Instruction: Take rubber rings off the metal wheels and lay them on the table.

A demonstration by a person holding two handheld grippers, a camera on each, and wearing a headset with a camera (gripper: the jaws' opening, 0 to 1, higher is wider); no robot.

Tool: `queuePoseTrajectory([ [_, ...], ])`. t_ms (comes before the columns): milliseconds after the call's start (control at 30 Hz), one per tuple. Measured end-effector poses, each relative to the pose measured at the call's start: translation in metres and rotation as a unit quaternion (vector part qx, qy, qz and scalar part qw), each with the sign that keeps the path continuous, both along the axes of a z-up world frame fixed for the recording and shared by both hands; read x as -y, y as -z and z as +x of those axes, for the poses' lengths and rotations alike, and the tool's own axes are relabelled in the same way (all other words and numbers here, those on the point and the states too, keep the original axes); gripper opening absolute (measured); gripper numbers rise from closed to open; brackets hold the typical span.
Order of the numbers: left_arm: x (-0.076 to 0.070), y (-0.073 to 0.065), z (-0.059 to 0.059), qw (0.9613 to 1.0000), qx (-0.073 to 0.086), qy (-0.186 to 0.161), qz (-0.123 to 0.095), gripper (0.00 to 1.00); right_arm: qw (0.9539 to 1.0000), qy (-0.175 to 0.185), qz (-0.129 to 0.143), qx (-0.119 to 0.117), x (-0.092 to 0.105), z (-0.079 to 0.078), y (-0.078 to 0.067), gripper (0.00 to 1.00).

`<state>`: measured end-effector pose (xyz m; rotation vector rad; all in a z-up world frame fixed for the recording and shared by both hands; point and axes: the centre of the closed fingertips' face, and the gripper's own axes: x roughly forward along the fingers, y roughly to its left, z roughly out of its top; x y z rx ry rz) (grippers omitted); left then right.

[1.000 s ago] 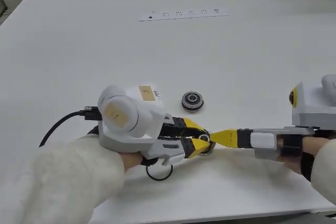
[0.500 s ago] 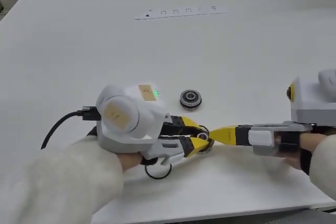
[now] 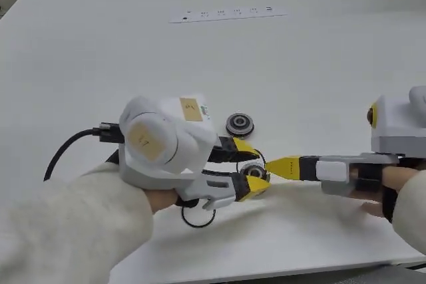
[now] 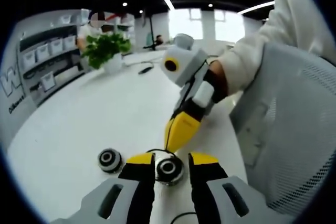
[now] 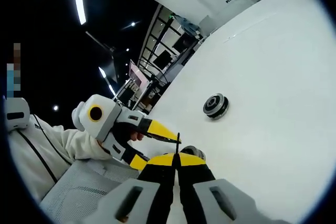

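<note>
Metal wheel rests on the white table.

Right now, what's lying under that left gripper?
A thin black rubber ring lies on the table beneath the left gripper. The hand covers the ring's upper arc, so what lies further under it cannot be seen. A metal wheel sits between the jaws.

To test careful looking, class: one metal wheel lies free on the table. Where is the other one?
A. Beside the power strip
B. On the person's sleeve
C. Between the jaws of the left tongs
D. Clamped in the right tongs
C: the wheel sits between the two yellow jaws of the left tongs. The right tongs point at it with jaws together, and the second wheel lies apart from them.
</note>
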<state>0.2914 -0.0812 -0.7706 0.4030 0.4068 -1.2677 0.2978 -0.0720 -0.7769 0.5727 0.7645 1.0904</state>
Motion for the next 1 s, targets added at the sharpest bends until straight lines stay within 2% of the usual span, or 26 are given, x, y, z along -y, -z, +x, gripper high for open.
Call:
queuePoseTrajectory([
  [167, -0.002, -0.006, 0.000, 1.0000, 0.001, 0.007, 0.000, 0.30, 1.0000, 0.003, -0.003, 0.000, 0.001, 0.001, 0.000, 0.00],
  [300, -0.006, -0.014, 0.005, 1.0000, 0.004, -0.002, -0.007, 0.39, 1.0000, 0.004, -0.008, 0.000, 0.002, -0.001, -0.001, 0.00],
  [433, -0.015, -0.023, 0.005, 0.9999, 0.000, -0.002, -0.015, 0.36, 0.9999, 0.004, -0.005, 0.008, -0.001, -0.002, -0.013, 0.00],
  [533, -0.022, -0.026, 0.003, 0.9999, -0.011, -0.004, -0.012, 0.40, 0.9999, 0.003, -0.004, 0.015, -0.002, -0.003, -0.021, 0.00],
  [600, -0.026, -0.027, 0.001, 0.9999, -0.011, -0.001, -0.007, 0.43, 0.9998, 0.008, -0.005, 0.016, 0.000, -0.003, -0.026, 0.00],
  [733, -0.031, -0.032, -0.003, 0.9999, -0.002, 0.014, 0.003, 0.47, 0.9993, 0.024, 0.000, 0.027, 0.004, -0.001, -0.041, 0.00],
  [867, -0.037, -0.043, -0.005, 0.9996, 0.016, 0.023, 0.008, 0.54, 0.9986, 0.033, -0.003, 0.041, 0.007, 0.000, -0.057, 0.00],
  [933, -0.042, -0.047, -0.005, 0.9996, 0.019, 0.022, 0.005, 0.57, 0.9979, 0.033, -0.016, 0.054, 0.007, 0.001, -0.063, 0.00],
  [1000, -0.050, -0.049, -0.006, 0.9998, 0.010, 0.017, 0.002, 0.58, 0.9974, 0.029, -0.017, 0.064, 0.003, 0.000, -0.073, 0.00],
])
